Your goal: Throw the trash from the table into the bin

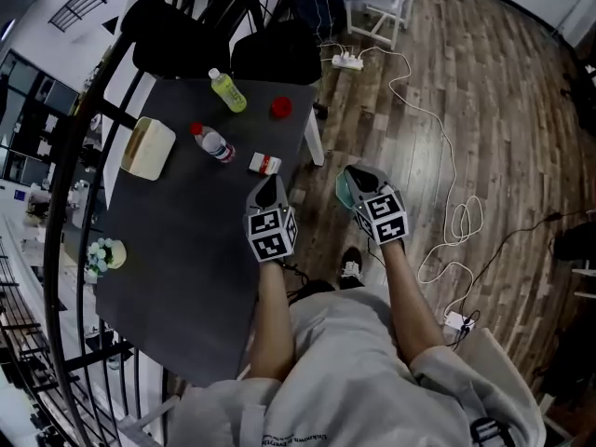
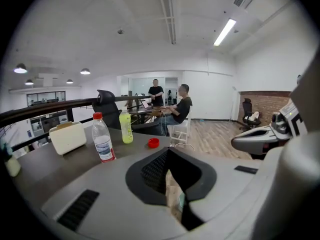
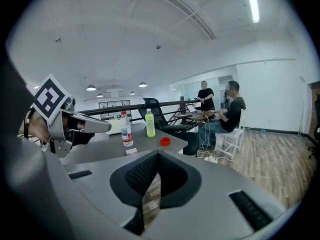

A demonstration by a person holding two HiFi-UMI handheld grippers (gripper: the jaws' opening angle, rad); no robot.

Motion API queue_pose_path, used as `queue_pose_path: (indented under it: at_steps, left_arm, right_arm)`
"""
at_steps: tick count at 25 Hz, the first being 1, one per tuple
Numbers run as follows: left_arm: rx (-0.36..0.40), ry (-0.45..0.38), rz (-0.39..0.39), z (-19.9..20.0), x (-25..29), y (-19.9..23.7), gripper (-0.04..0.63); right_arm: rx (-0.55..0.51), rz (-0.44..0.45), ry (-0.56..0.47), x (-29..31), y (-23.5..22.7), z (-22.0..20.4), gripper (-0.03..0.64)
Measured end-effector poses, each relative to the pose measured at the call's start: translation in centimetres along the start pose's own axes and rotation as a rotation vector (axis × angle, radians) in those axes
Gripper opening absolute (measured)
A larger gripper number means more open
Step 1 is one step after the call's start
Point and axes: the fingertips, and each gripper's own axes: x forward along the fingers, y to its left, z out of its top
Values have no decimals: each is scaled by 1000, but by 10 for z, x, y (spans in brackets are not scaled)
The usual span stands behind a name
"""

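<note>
On the dark table point(image 1: 177, 277) lie a yellow-green bottle point(image 1: 227, 90), a red cap point(image 1: 281, 107), a clear water bottle with a red top point(image 1: 213, 143) and a small white-and-red carton point(image 1: 264, 163). My left gripper point(image 1: 270, 187) hovers at the table's right edge just short of the carton, shut and empty. My right gripper point(image 1: 358, 177) is beside it over the wooden floor, shut with nothing in it. In the left gripper view the water bottle point(image 2: 102, 139), green bottle point(image 2: 126, 127) and red cap point(image 2: 153, 143) stand ahead. The right gripper view shows the same bottle point(image 3: 126, 130) and cap point(image 3: 165, 141).
A beige box point(image 1: 148, 147) and a small flower pot point(image 1: 104, 254) sit on the table's left side. Black chairs point(image 1: 276, 52) stand at the far end. A power strip point(image 1: 347, 60) and white cables point(image 1: 456, 222) lie on the floor. People point(image 3: 227, 114) sit at a far table.
</note>
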Motion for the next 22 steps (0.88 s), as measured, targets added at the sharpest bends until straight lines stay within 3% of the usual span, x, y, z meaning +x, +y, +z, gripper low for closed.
queue_pose_path:
  at_steps: [7, 15, 22]
  left_arm:
    - [-29, -18, 78, 3, -2, 20, 28]
    - [-66, 62, 91, -24, 2, 55, 28]
    - [-134, 48, 156, -19, 3, 94, 28]
  right_arm:
    - [-52, 62, 48, 26, 10, -5, 18]
    - [-154, 157, 143, 79, 46, -22, 18]
    - [-185, 237, 156, 119, 79, -3, 23]
